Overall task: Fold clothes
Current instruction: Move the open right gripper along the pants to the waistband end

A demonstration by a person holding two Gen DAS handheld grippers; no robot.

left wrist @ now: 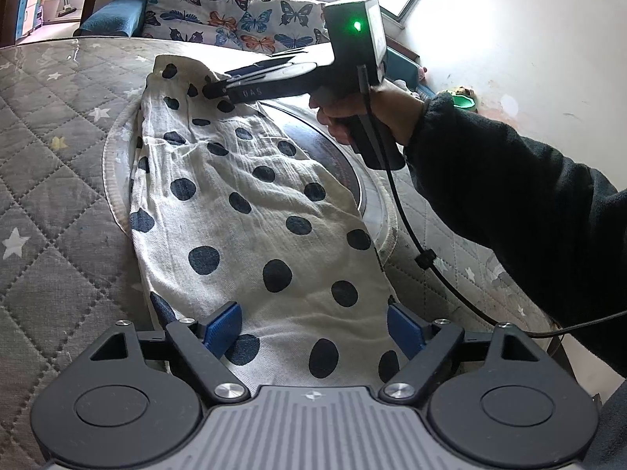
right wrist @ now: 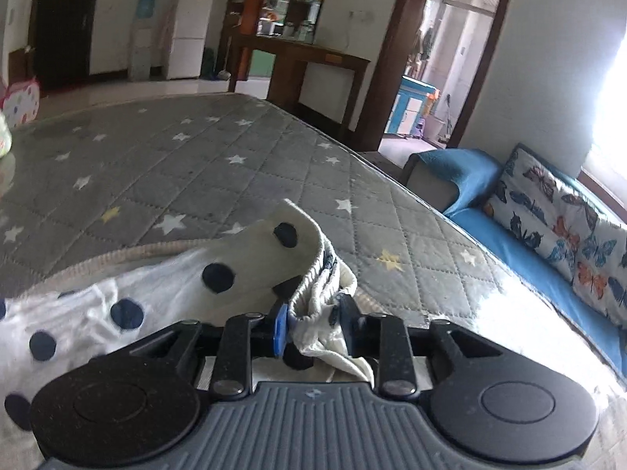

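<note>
A white garment with dark blue dots lies stretched along the grey quilted table cover. My left gripper is open, its blue pads on either side of the garment's near end, just above the cloth. My right gripper is at the garment's far end, held by a hand in a dark sleeve. In the right wrist view the right gripper is shut on the garment's elastic waistband, which bunches between the fingers and lifts off the table.
The grey star-patterned table cover spreads left and far. A round dark turntable with a white rim lies under the garment. A blue sofa with a butterfly cushion stands past the table's far edge. A cable hangs from the right gripper.
</note>
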